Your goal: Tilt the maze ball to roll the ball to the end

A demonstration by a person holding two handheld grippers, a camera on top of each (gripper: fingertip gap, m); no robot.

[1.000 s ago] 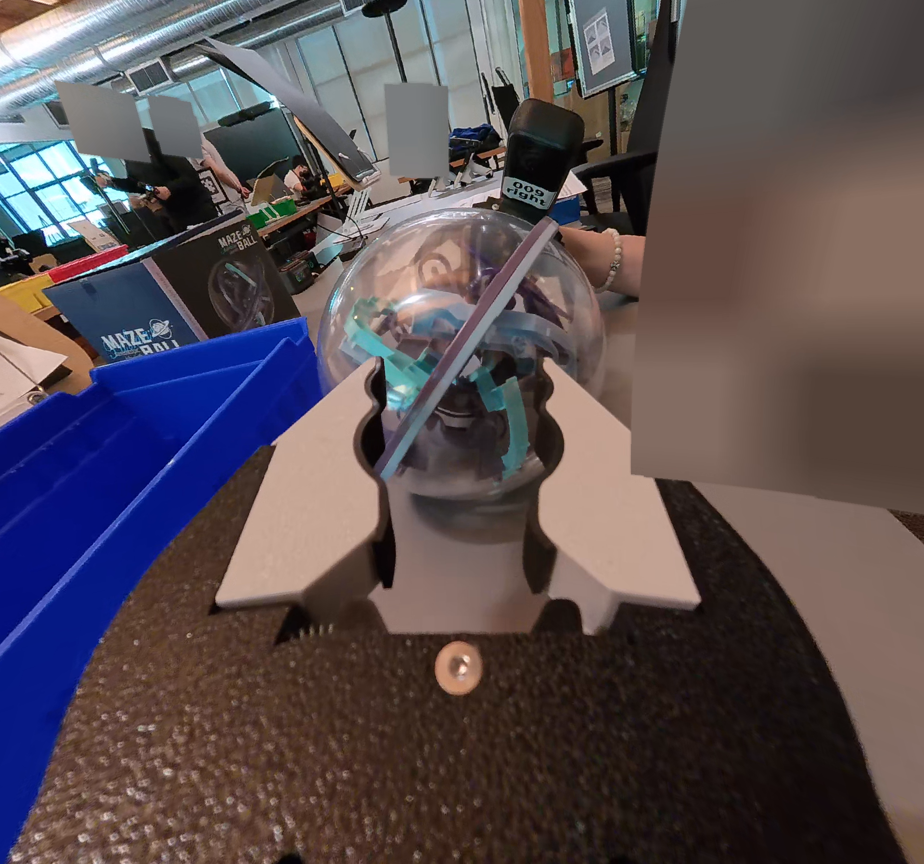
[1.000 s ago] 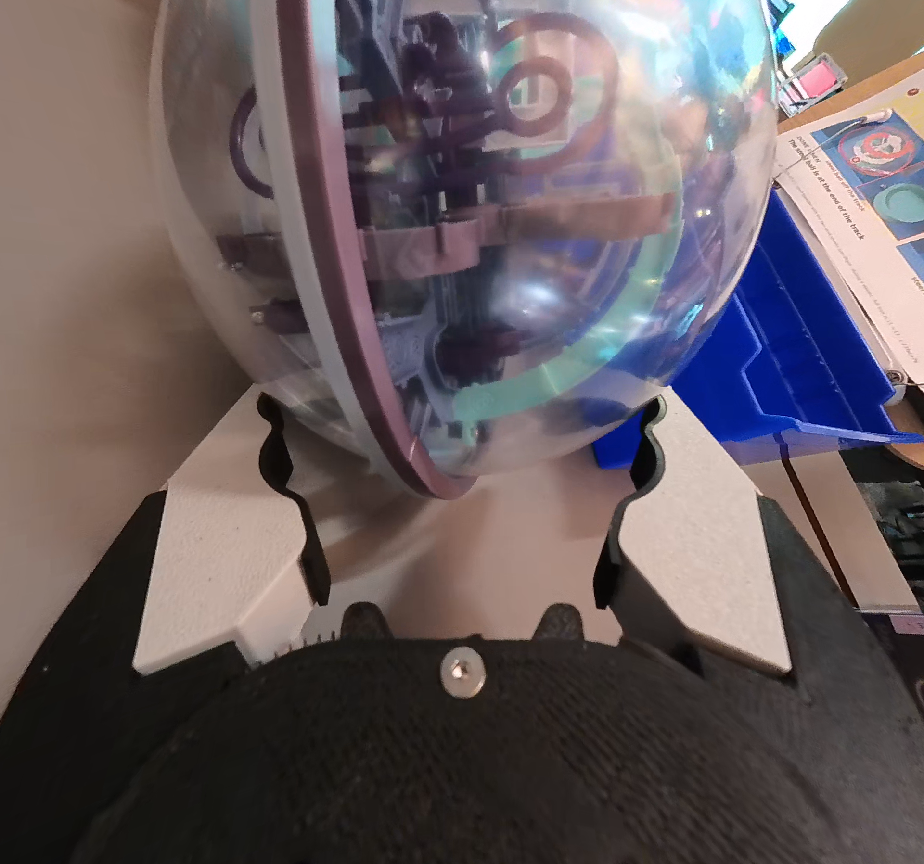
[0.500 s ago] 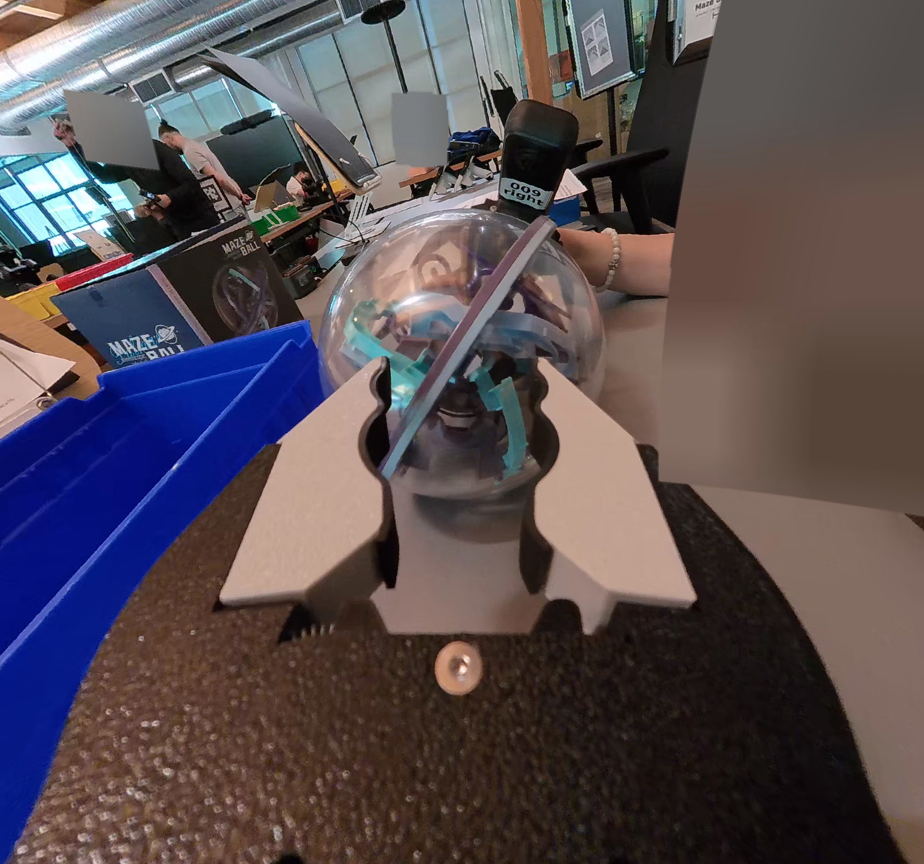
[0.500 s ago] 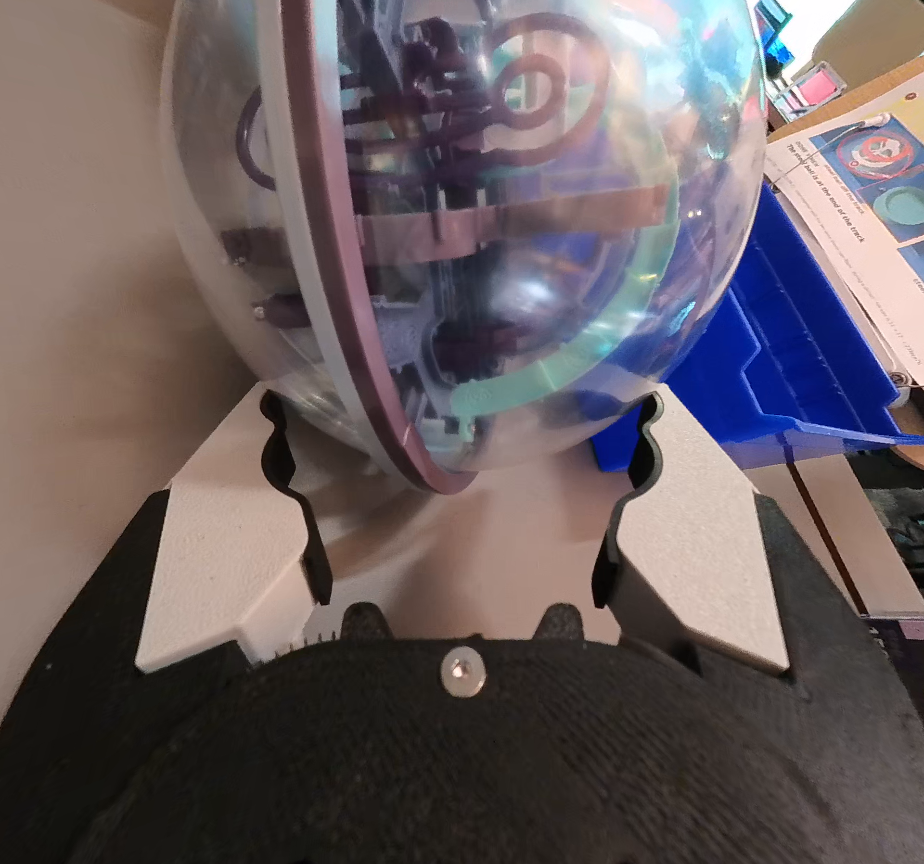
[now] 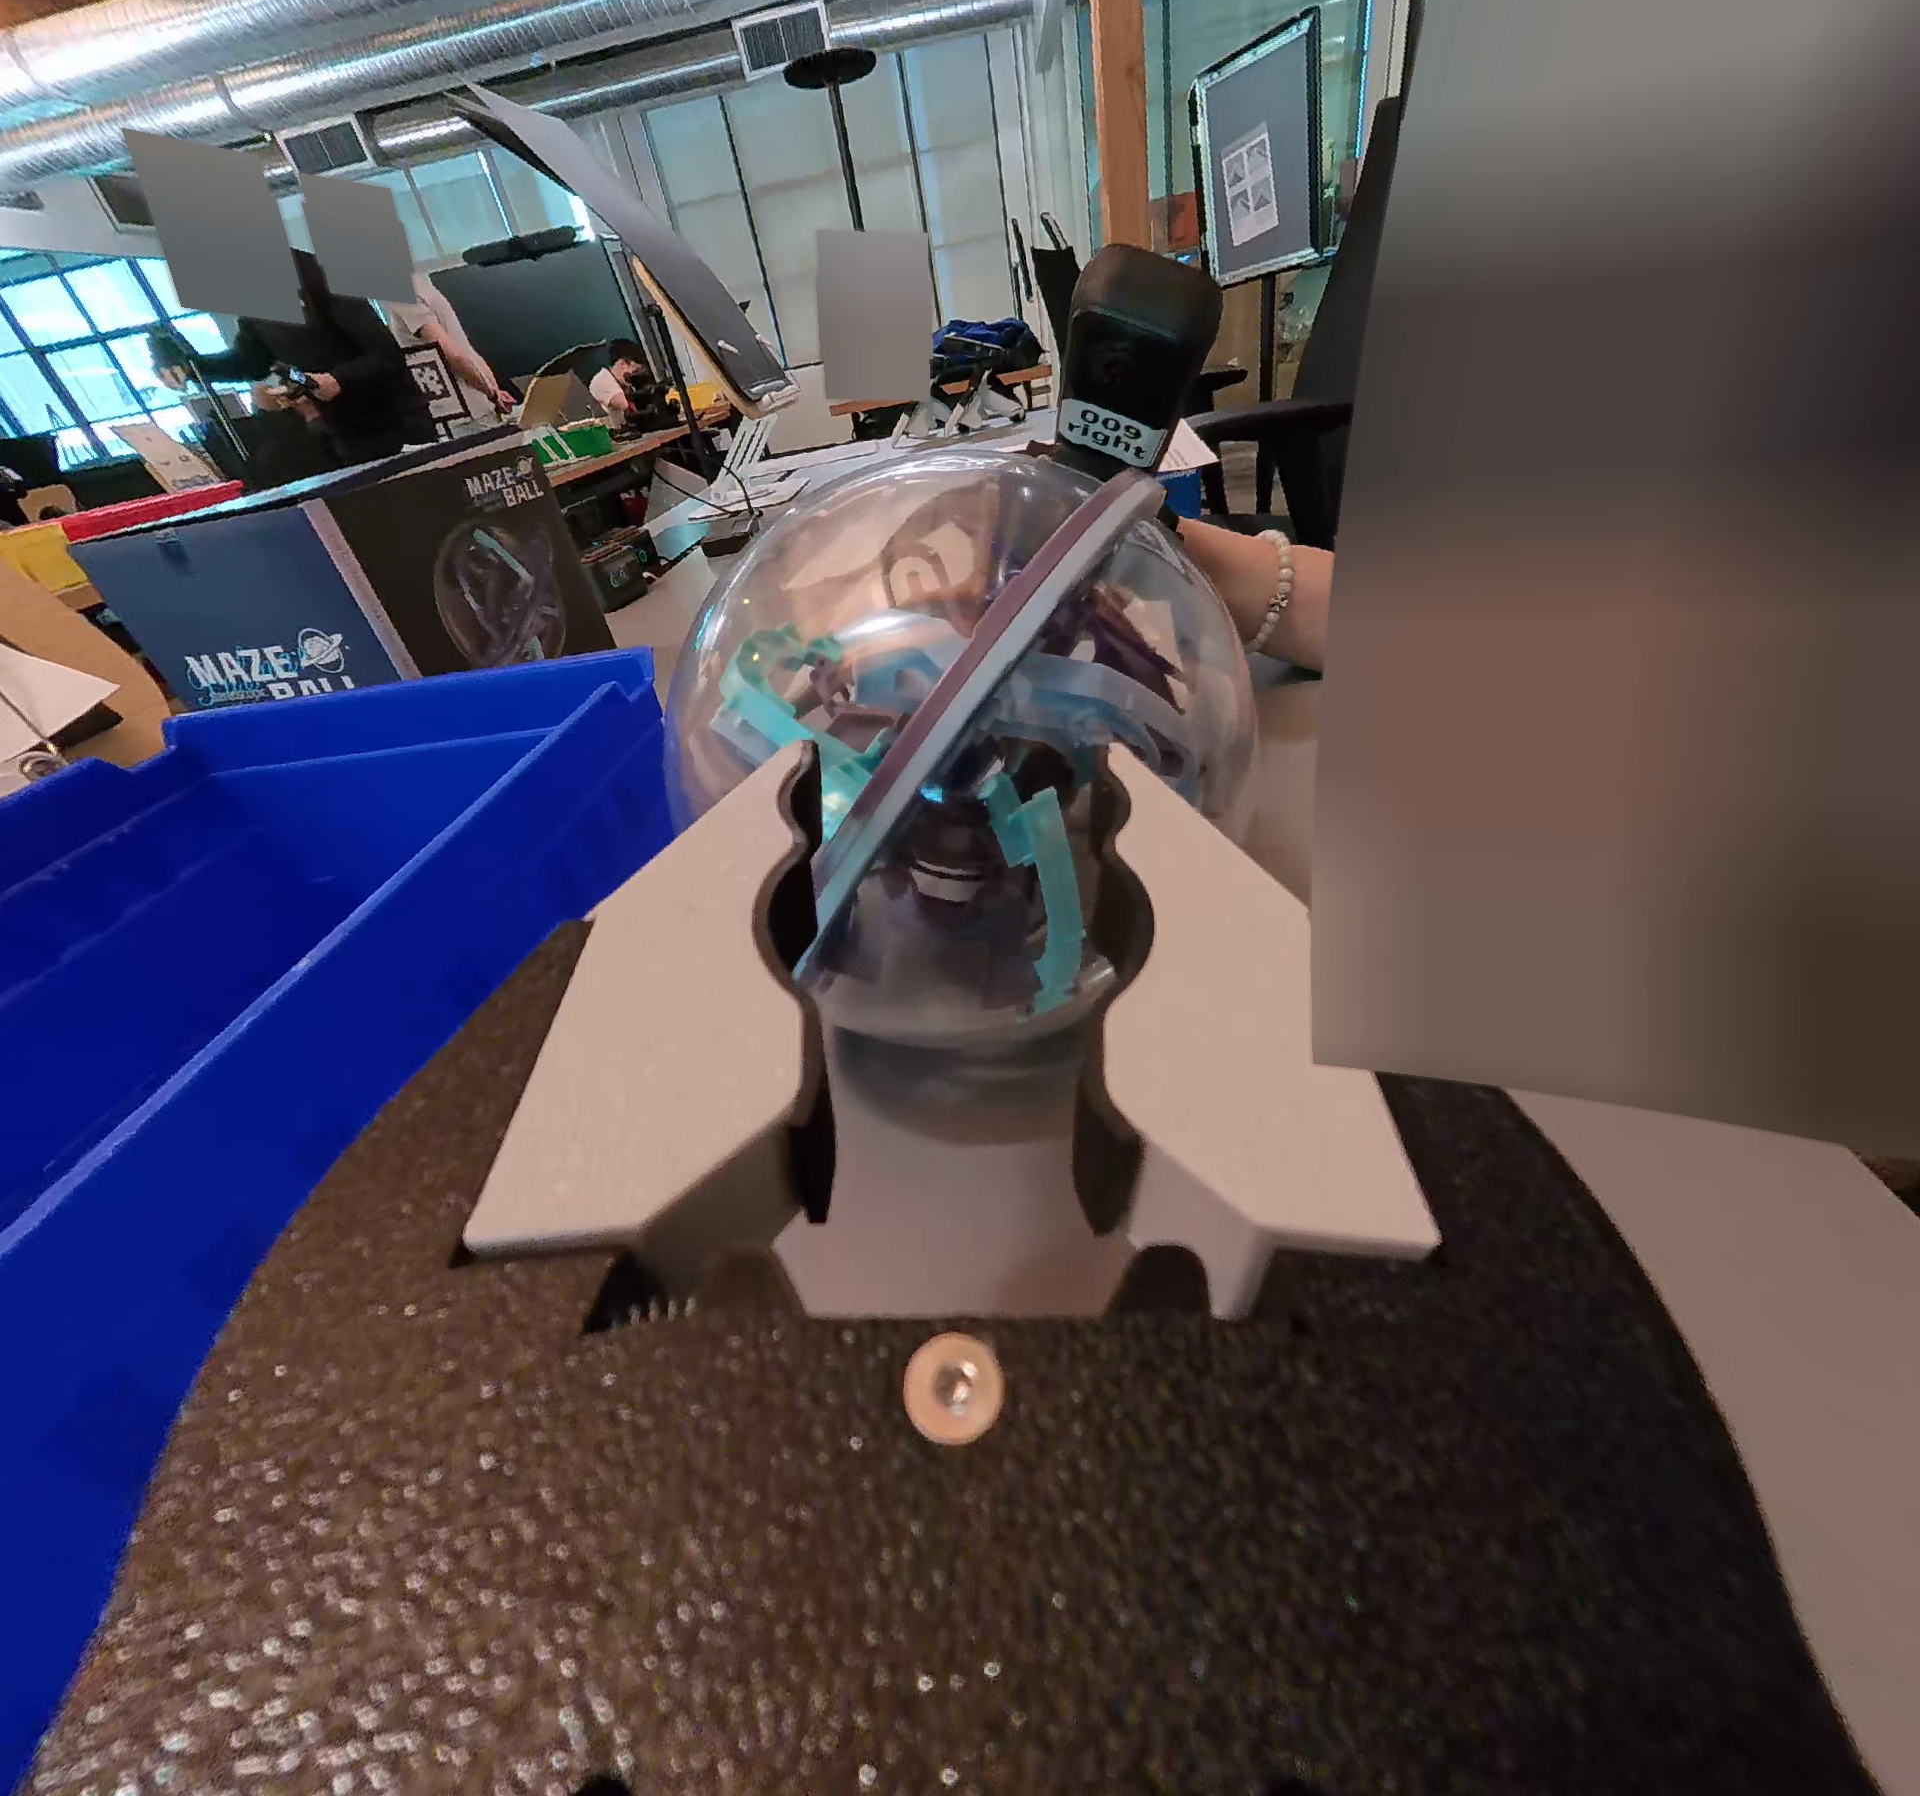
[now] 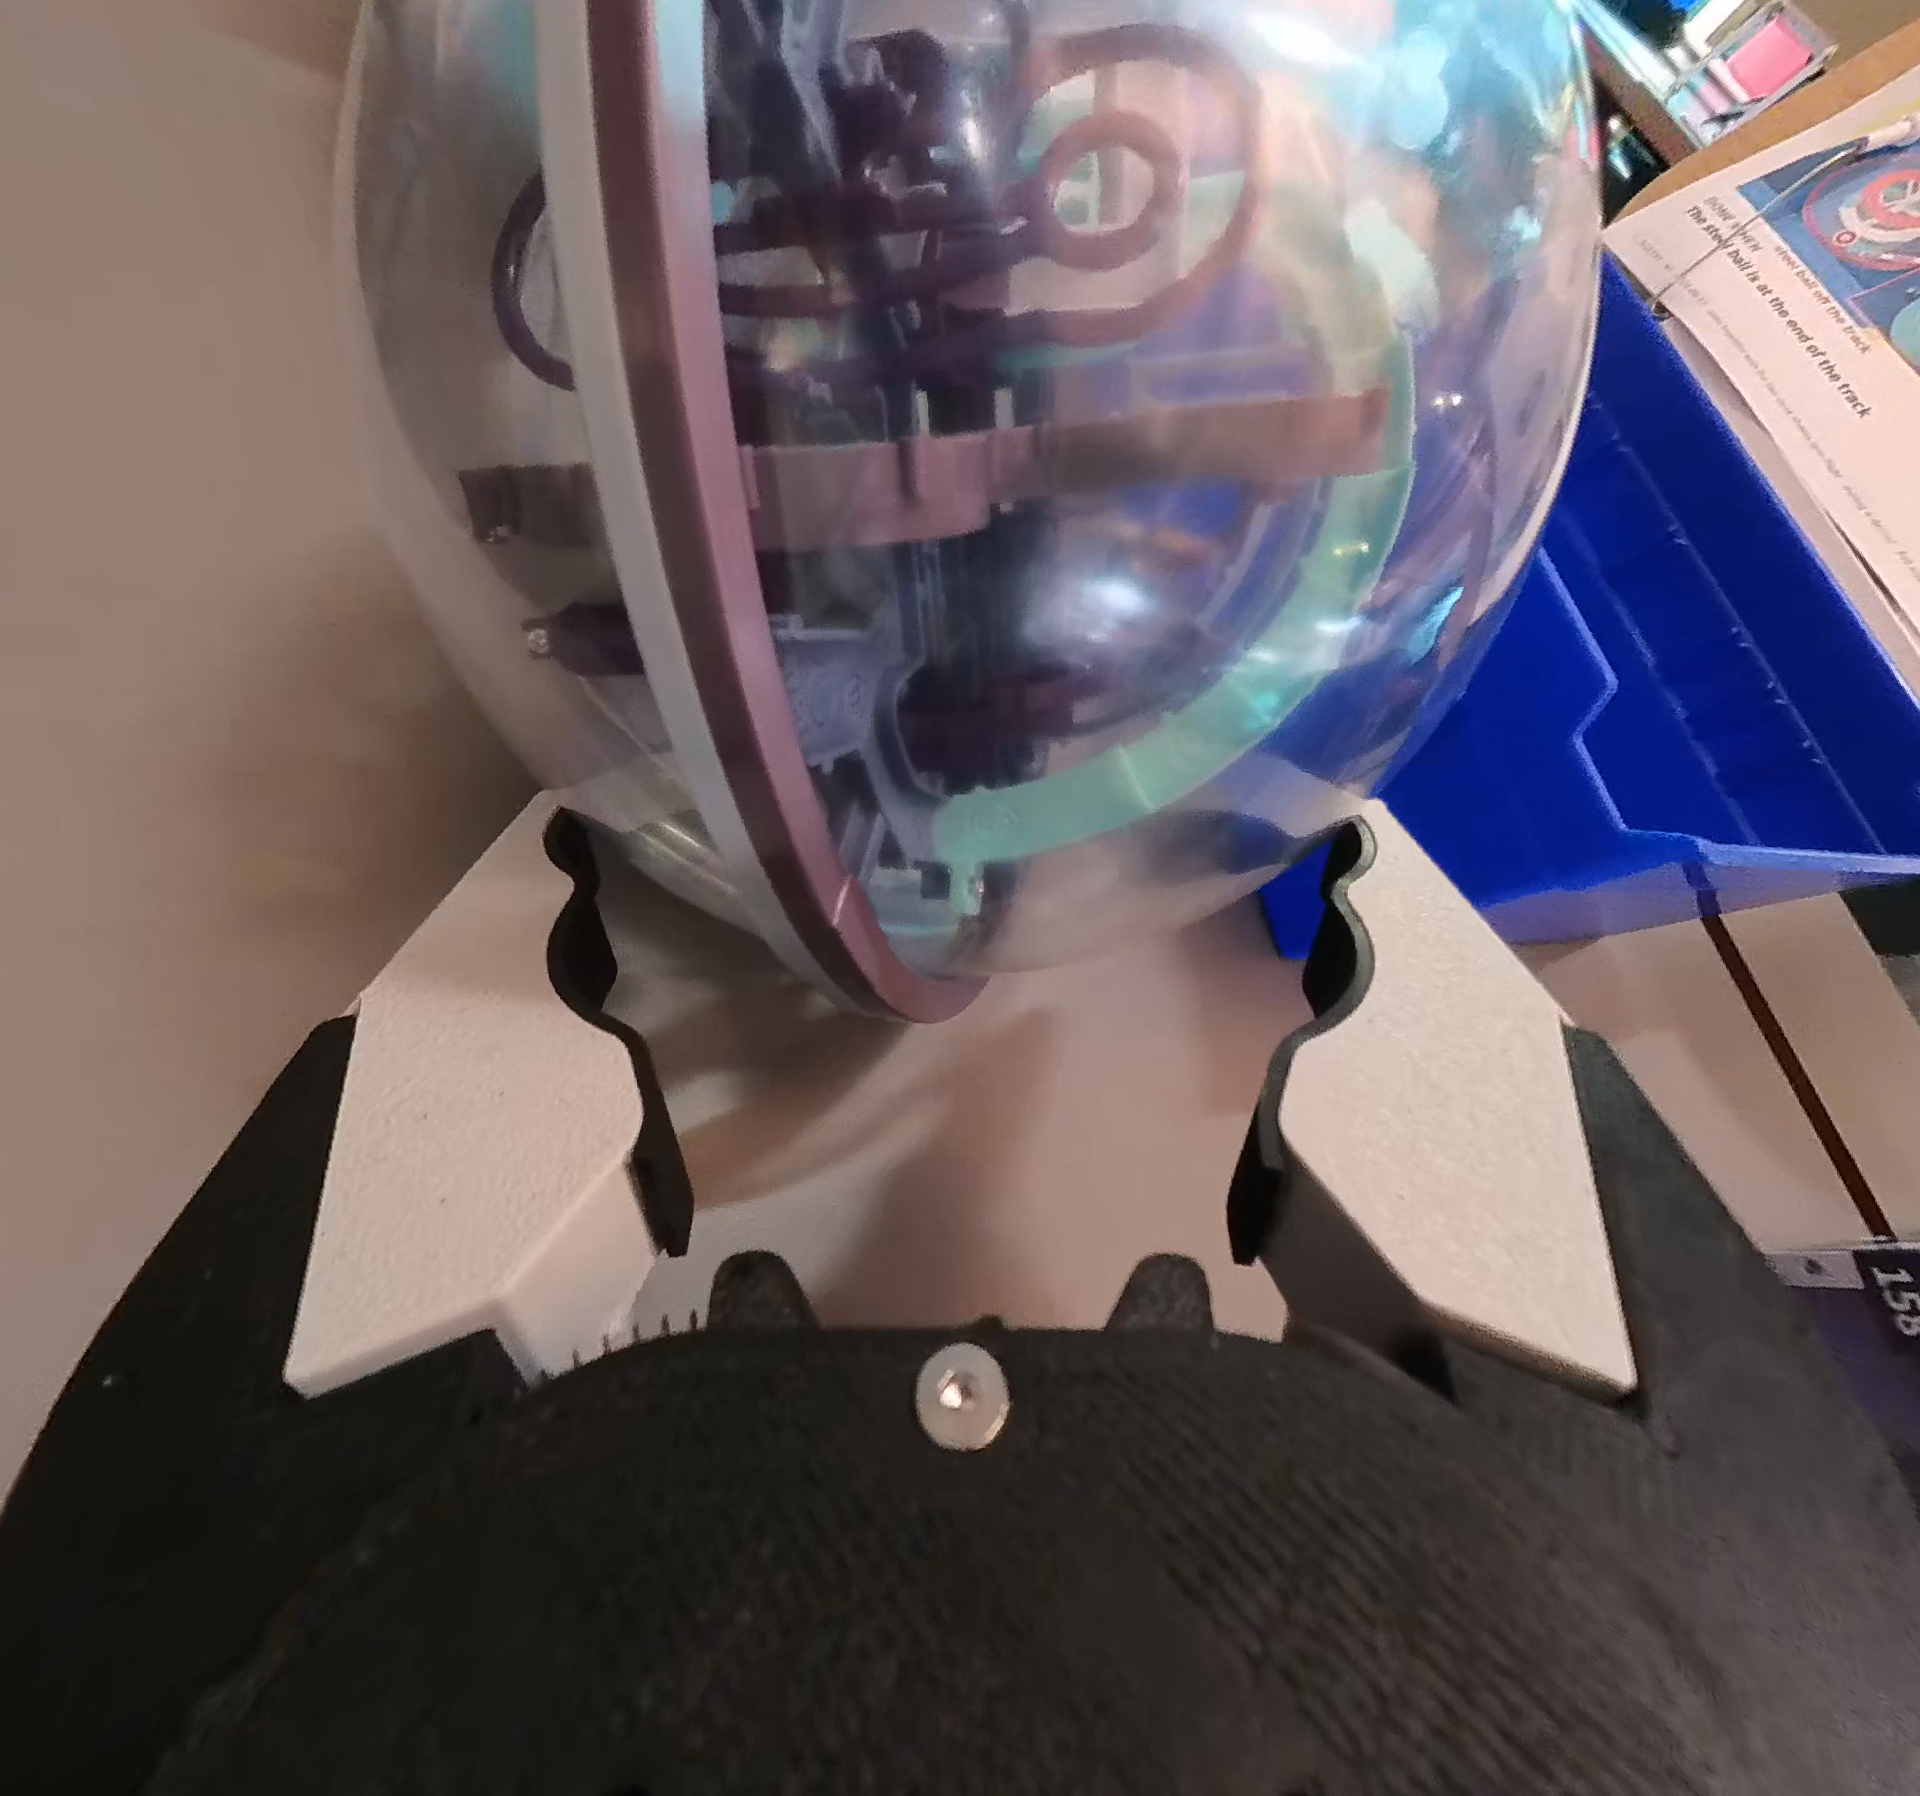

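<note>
Left tongs [image 5: 951,873]: grey fingers with black wavy pads [image 5: 781,899], parted, set against the near lower side of the maze ball [image 5: 966,697]; contact uncertain, so grip cannot be told.

Right tongs [image 6: 956,925]: white fingers spread wide, black pads [image 6: 592,946] flanking the lower curve of the maze ball [image 6: 1039,396]; grip cannot be told. Handle seen beyond the sphere in the left wrist view [image 5: 1138,364].

Maze ball: clear sphere, purple equator ring tilted on a diagonal, teal and purple tracks inside; resting on the pale table [image 5: 1683,1258], between the two tongs. Small steel ball inside not made out.

Blue bin [image 5: 239,894]: just beside the sphere, on the left tongs' left; also in the right wrist view [image 6: 1662,707].

Printed sheet [image 6: 1787,333]: over the bin's far rim.

Product box [image 5: 343,583]: behind the bin.

Forearm with bead bracelet [image 5: 1278,593]: beyond the sphere.
</note>
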